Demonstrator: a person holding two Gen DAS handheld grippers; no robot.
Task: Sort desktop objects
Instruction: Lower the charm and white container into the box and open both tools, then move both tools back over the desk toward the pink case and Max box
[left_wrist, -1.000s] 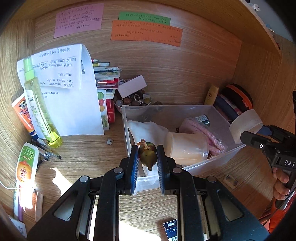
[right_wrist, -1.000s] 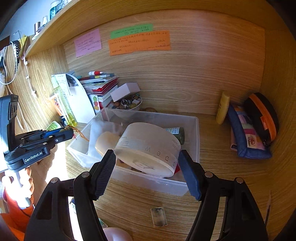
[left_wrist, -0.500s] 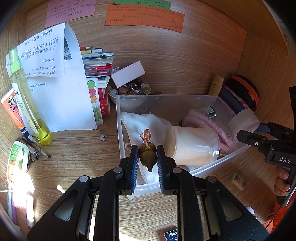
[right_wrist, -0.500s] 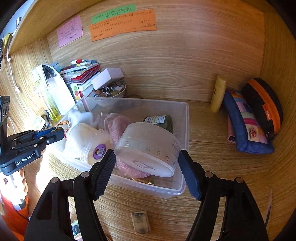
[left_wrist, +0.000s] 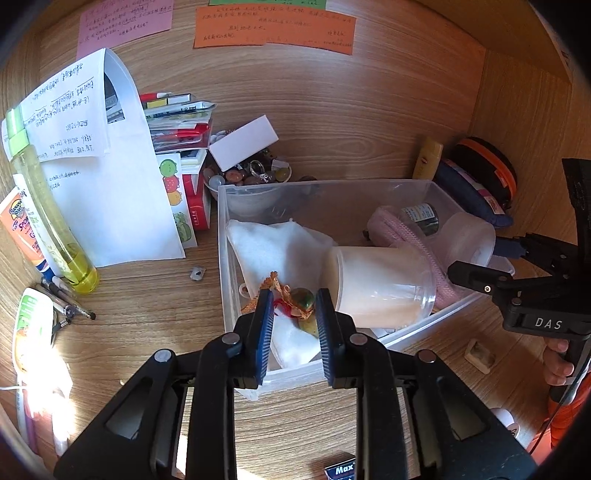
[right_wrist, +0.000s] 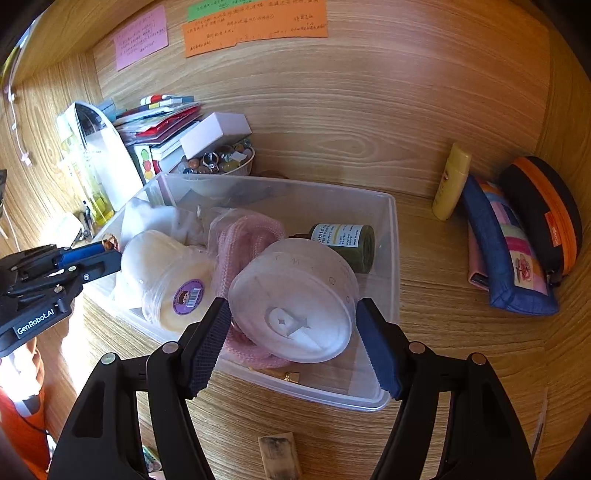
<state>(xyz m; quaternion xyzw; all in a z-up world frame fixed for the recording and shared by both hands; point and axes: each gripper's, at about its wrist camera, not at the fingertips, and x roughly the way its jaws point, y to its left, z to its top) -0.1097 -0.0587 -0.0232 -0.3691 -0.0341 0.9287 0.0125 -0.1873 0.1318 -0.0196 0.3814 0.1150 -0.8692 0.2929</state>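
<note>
Opening over the clear box (left_wrist: 236, 236), the left gripper (left_wrist: 290, 325) is probably dropping the charm (left_wrist: 301, 306); the right gripper (right_wrist: 293, 336) is squeezing the round tub (right_wrist: 295, 299).

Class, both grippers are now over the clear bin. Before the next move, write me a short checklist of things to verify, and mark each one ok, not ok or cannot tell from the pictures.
1. Left gripper over the clear bin: ok.
2. Small green charm let go: ok; the jaws are opening, and it lies between them on the white cloth, off the pads.
3. Right gripper gripping the round white tub: ok, a pad on each side.
4. Tub over the bin: ok.
5. Free landing spot beneath the tub: not ok; a pink knit item and a green bottle lie there.
6. Grippers apart from each other: ok.
</note>
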